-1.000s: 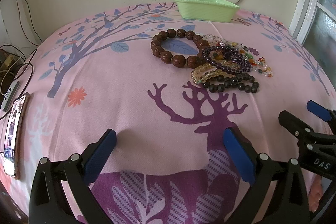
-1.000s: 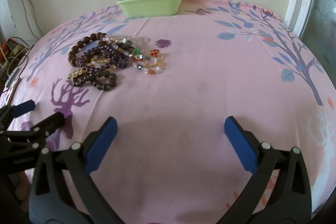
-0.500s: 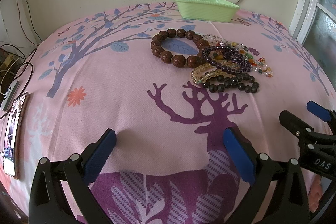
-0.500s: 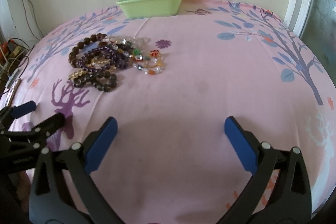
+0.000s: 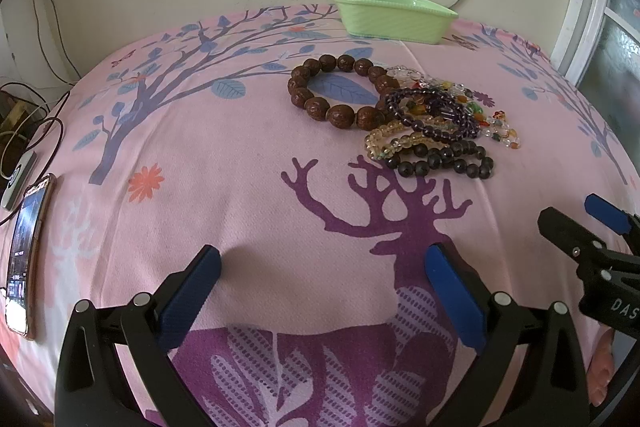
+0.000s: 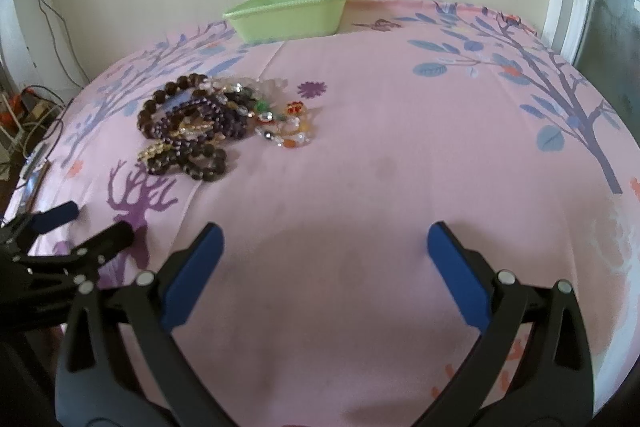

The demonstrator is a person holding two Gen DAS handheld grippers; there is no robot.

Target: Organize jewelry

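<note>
Pink cloth (image 5: 224, 187), bracelet heap (image 5: 404, 115) sprawling crosswise

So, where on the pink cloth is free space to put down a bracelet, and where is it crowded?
Free: the wide patch between the bracelet pile and the printed tree on the right, ahead of the right tool; also the stretch between the phone and the large brown bead bracelet. Crowded: the pile itself, where the strands overlap, in front of the green tray.

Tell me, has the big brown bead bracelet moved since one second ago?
No. In the left wrist view the big brown bead bracelet lies around the same blue leaf print on the cloth as before, in front of the green tray.
</note>
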